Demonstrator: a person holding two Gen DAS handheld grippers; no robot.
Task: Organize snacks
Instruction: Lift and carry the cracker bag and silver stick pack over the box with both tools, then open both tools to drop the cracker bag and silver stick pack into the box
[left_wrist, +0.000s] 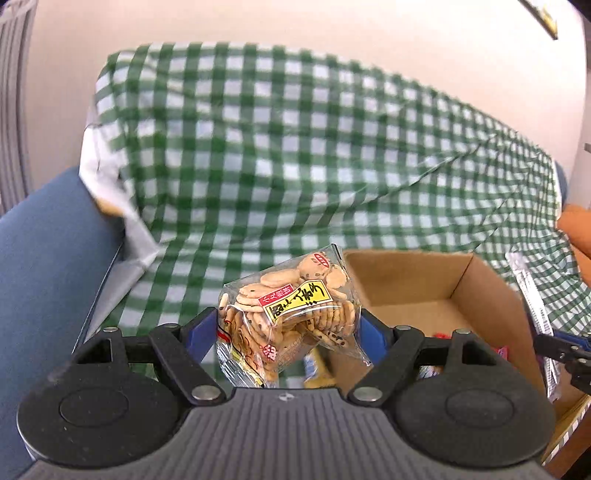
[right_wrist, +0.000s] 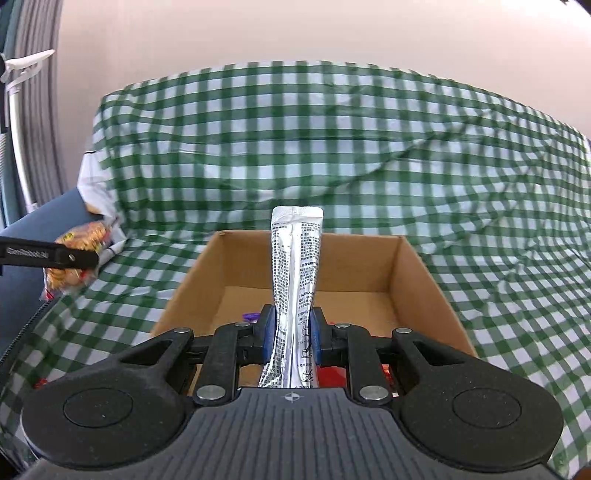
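The open brown cardboard box has its top uncovered, and much of its bare floor toward the far wall is free; a few small red and purple packets crowd the near end. The upright silver foil stick sachet stands over the box's near middle, splitting the opening. The clear bag of round biscuits hangs just left of the box, above green-and-white checked cloth.
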